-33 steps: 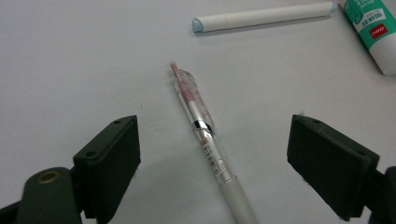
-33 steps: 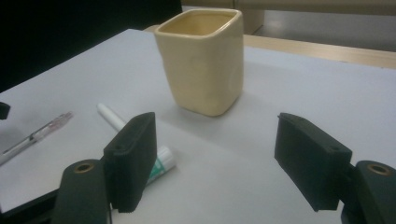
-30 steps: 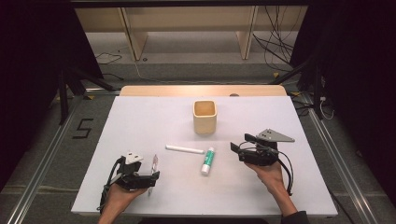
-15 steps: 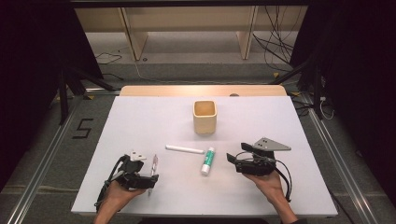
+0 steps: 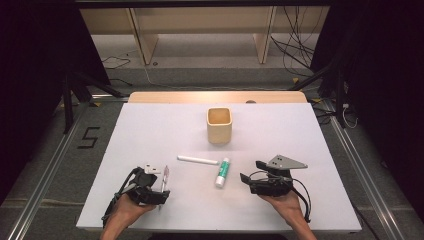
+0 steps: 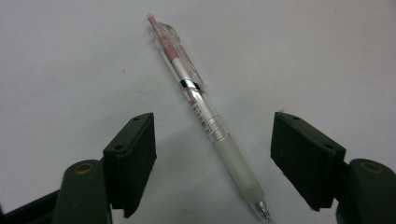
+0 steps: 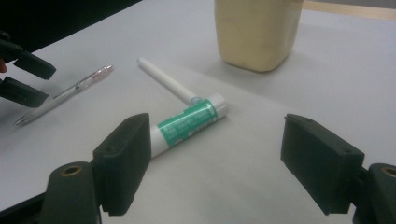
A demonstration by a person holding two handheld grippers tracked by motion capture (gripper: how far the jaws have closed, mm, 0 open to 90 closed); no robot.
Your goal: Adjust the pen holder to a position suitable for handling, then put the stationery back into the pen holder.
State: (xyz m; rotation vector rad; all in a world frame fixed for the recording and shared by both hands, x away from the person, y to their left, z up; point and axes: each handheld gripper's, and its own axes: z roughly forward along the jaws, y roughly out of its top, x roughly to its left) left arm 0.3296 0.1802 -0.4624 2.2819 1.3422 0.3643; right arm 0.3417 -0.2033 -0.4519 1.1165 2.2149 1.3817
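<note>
A clear pen with a pink end lies slantwise on the white table between the jaws of my left gripper. The jaws have just been closing and stand apart from the pen on both sides. From above, that pen sits at the left gripper near the front edge. My right gripper is open and has just widened a little, facing a green and white tube that lies just beyond its left jaw. Seen from above, the right gripper is just right of the tube.
A white stick lies just left of the tube's far end. A tan square cup stands upright behind them at mid table. The white tabletop ends in dark floor on both sides. The person's hands come in over the front edge.
My right gripper has shifted toward the front edge and slightly left, closer to the tube. The left hand has stayed over the pen.
</note>
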